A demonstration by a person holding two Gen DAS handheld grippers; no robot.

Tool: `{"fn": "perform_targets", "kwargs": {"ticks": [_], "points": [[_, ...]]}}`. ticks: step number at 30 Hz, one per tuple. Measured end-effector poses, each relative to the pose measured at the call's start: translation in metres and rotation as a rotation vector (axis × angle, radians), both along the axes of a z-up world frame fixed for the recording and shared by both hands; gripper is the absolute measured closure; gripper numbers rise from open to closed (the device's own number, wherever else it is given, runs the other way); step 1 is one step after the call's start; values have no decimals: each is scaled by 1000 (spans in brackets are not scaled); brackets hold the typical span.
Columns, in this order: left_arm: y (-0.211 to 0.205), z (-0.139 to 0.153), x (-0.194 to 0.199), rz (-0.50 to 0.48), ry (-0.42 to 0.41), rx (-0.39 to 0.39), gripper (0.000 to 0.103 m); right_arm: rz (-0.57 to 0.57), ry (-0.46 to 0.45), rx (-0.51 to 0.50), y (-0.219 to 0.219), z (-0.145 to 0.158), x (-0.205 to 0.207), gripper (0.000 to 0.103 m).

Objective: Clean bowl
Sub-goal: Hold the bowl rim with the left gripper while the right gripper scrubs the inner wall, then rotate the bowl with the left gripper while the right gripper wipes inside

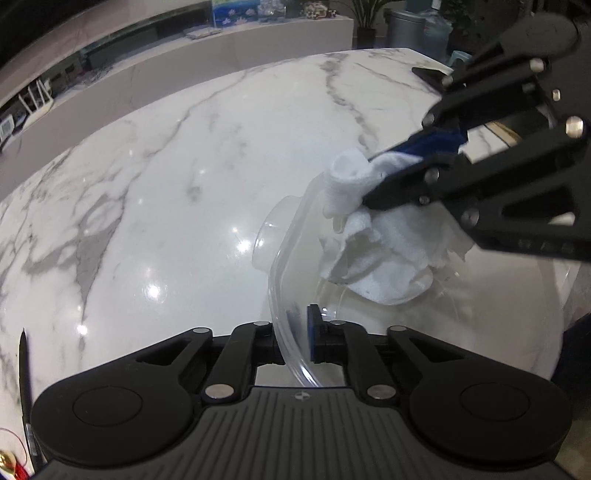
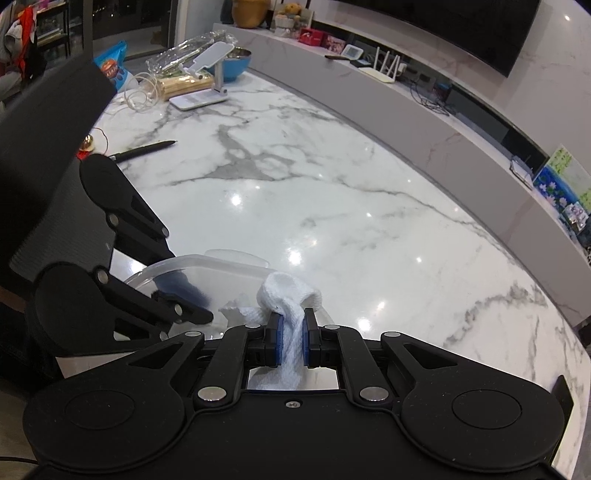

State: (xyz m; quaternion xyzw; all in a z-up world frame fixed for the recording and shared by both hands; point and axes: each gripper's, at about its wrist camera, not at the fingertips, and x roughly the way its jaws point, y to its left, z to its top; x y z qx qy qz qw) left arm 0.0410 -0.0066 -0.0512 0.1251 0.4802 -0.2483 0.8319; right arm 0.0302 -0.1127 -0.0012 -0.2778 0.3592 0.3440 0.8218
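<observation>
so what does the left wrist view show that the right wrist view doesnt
Only the left wrist view shows the left gripper straddling the bowl rim, a potted plant and a metal bin.

Only the right wrist view shows the phone stand, blue bowl, snack bag and router.

Both show the clear bowl, the white cloth pinched in the right gripper, the pen and the marble table.

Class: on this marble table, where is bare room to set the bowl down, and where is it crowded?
Free: the wide marble table between the bowl, the pen and the grey ledge. Crowded: the far corner around the phone stand, cable and blue bowl.
</observation>
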Motion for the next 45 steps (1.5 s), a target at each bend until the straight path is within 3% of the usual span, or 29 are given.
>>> {"fn": "perform_targets", "kwargs": {"ticks": [2,5,15,22,29,36,45], "points": [[6,3,7,22,26,-43,80,0,0,1,0,0,0,95],[12,13,7,25,34,-46,79,1,-2,0,-1,1,0,95],[8,29,-5,-34,31,24,79,2,-9,-3,0,2,-1,95],[6,29,-8,-31,-14,76,88,4,-9,0,3,2,-1,95],[3,27,-7,-28,-31,103,90,10,-10,11,5,3,-2,95],[-1,25,-7,-27,-51,130,91,37,-13,62,11,7,-9,95],[-2,25,-8,-31,-58,132,92,74,47,162,14,17,-12,95]]}}
